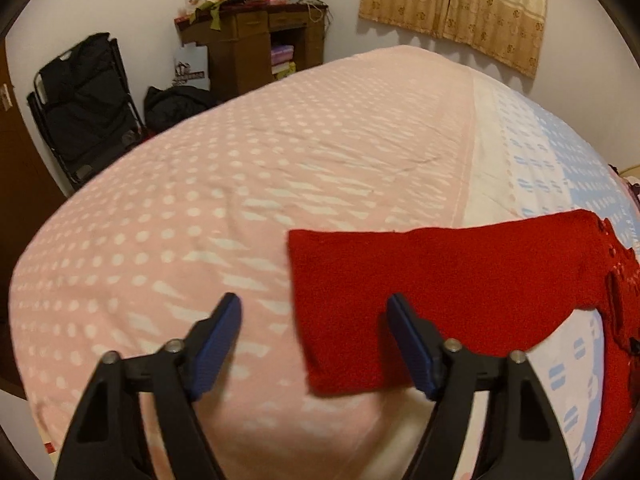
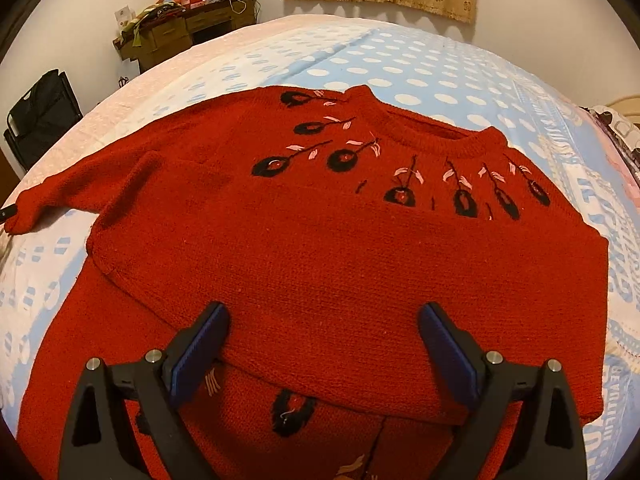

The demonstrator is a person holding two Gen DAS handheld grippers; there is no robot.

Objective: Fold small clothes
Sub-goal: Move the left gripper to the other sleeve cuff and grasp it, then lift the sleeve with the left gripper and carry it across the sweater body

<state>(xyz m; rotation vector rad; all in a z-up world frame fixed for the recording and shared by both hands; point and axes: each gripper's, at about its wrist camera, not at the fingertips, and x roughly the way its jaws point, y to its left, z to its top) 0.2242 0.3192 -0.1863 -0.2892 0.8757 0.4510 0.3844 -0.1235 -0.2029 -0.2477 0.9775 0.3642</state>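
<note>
Through the left wrist camera I see my left gripper (image 1: pixel 314 344) hanging over the bed (image 1: pixel 248 184), its blue-padded jaws apart and holding nothing. The cuff end of the red sweater's sleeve (image 1: pixel 400 300) lies flat on the bedspread between them: the right-hand pad sits over the knit, the left-hand one over bare pink cover. I cannot tell whether the pads touch the cloth. The sleeve runs off toward the right edge of the bed, where the cover turns blue. Beyond the far edge stand a brown desk (image 1: pixel 256 36) and a black folding chair (image 1: pixel 84 104).

Through the right wrist camera my right gripper (image 2: pixel 324 344) has its jaws spread wide and empty above the red sweater (image 2: pixel 340 248). The sweater lies spread on the blue part of the bedspread, collar toward the far edge, its lower part folded up over the body. One sleeve reaches toward the left edge.
</note>
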